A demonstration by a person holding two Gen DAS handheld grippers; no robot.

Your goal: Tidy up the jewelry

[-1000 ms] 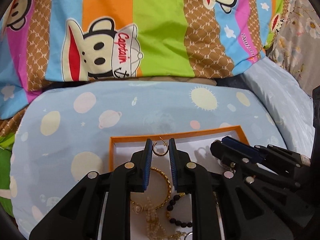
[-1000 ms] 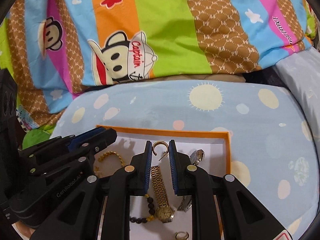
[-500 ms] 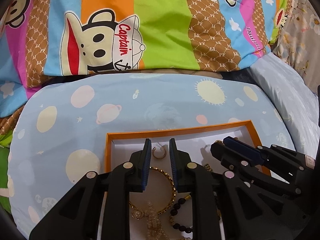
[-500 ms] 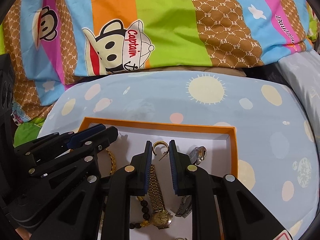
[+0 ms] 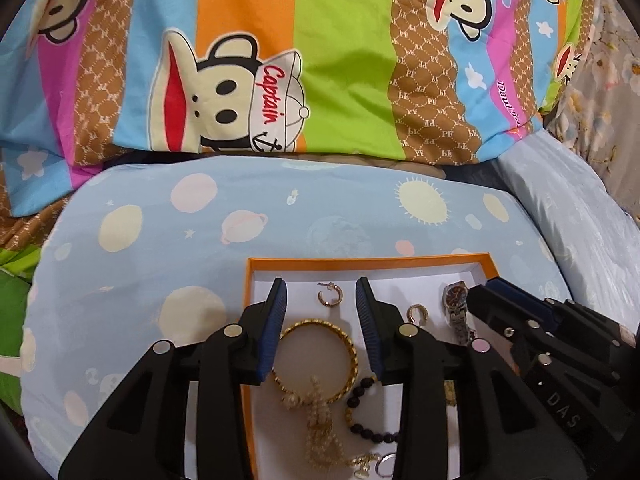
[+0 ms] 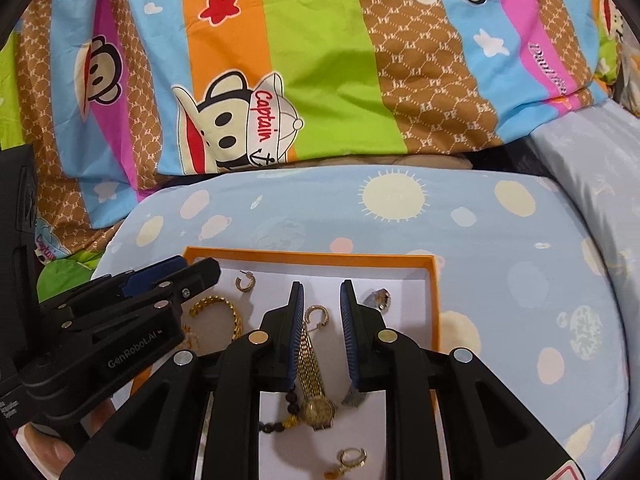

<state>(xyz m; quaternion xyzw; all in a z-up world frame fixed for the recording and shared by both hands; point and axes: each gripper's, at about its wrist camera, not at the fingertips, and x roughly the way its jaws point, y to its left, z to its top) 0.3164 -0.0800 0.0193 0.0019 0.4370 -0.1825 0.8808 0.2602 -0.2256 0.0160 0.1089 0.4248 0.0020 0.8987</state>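
An orange-rimmed box (image 5: 360, 261) with a white floor lies on a pillow. My left gripper (image 5: 320, 292) hovers over its far left part. Its jaws are opening, and a gold hoop earring (image 5: 330, 295) lies loose on the floor between the tips. Behind it lie a gold bangle (image 5: 316, 356), a pearl chain (image 5: 320, 420) and black beads (image 5: 364, 420). My right gripper (image 6: 322, 292) stands a little open above a second hoop earring (image 6: 317, 316), which rests on the floor by a gold watch (image 6: 316, 408). A silver watch (image 5: 456, 308) lies at the box's right.
The box (image 6: 312, 258) sits on a pale blue pillow (image 5: 240, 220) printed with suns and planets. A striped monkey-print blanket (image 5: 320, 60) rises behind it, and another pale pillow (image 5: 580, 220) is at the right. A small ring earring (image 6: 352, 458) lies near the box's front.
Both grippers have drawn back and risen slightly. The left jaws have widened and let go of their earring. The right earring has left the fingertips and lies on the box floor.
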